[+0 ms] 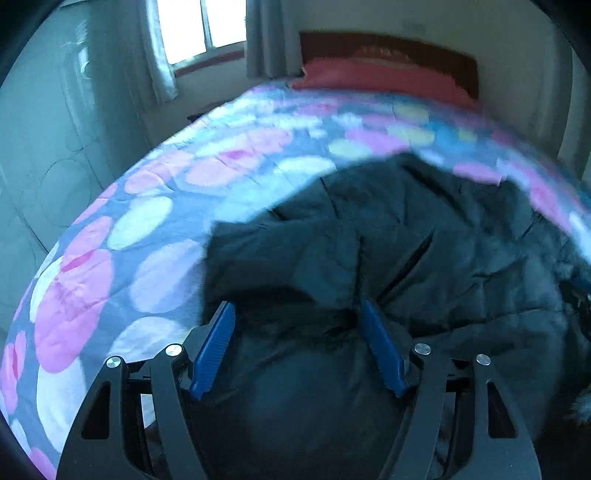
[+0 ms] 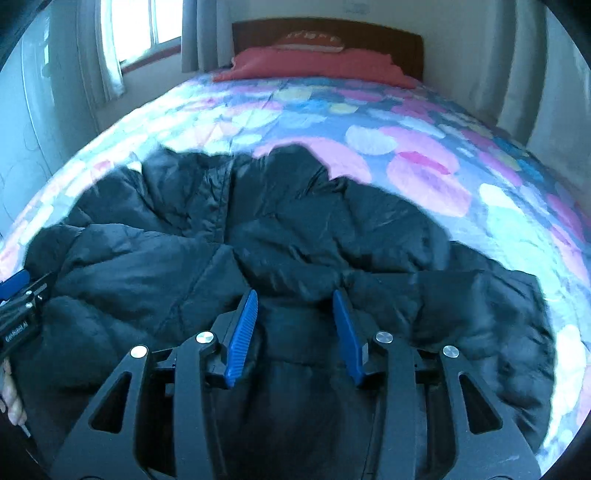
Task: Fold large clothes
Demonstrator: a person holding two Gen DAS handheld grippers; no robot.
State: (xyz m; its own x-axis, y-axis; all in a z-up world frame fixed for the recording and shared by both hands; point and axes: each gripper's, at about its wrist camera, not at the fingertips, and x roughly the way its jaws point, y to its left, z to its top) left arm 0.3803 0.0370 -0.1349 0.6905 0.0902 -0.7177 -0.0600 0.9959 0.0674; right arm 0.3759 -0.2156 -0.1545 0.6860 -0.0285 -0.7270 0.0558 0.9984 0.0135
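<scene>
A large black puffer jacket (image 1: 406,229) lies spread and rumpled on the bed's spotted quilt (image 1: 147,221). My left gripper (image 1: 295,306) hovers over the jacket's left part near its edge. Its blue fingers (image 1: 216,347) stand wide apart, with puffy cloth below them and nothing pinched. In the right wrist view the jacket (image 2: 147,258) fills the near half of the bed. My right gripper (image 2: 295,295) stands over the jacket's middle, jaws partly apart, pads (image 2: 242,332) clear of the cloth. The left gripper (image 2: 16,284) also shows at that view's left edge.
A red pillow (image 2: 314,64) lies against the dark wooden headboard (image 2: 399,40) at the far end. The quilt (image 2: 424,177) is bare beyond and right of the jacket. A curtained window (image 1: 203,26) is at the back left. A person's hand (image 2: 11,398) shows at the left edge.
</scene>
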